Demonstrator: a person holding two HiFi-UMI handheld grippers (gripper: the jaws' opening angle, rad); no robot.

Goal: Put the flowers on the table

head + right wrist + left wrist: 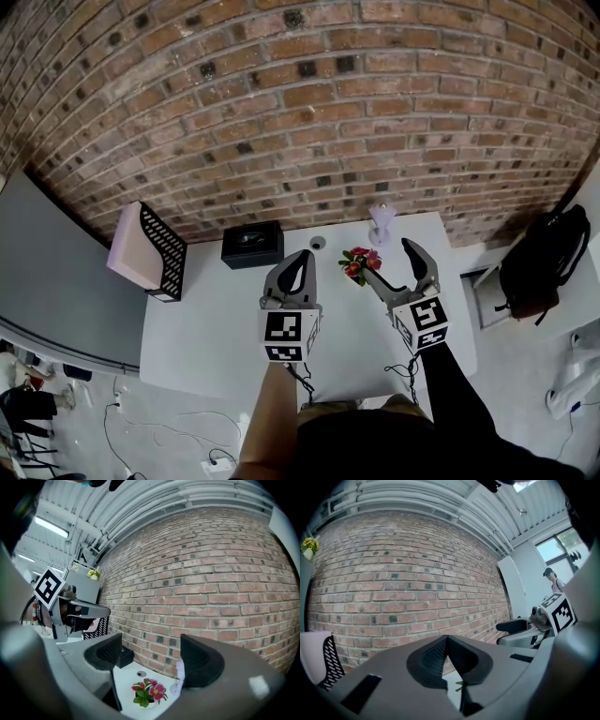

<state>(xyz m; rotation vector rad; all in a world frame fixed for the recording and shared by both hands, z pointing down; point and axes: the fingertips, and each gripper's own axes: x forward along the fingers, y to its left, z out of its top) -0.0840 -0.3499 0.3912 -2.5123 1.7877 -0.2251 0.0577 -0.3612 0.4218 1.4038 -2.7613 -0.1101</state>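
Your left gripper [298,265] clenched, jaw tips meeting, nothing between. Your right gripper [389,262] released, jaws wide apart, empty. Both over white table [206,347]. Flowers [360,263], pink with green leaves, stand upright on table between your two grippers, just beside right one's inner jaw in head view; touching or not, can't tell. Past flowers: small round disc [318,243], black box [252,245], pale vase [381,223] near far edge. Brick wall [309,112] beyond.

lab/workshop: brick wall [309,112], ceiling pipes [154,498]
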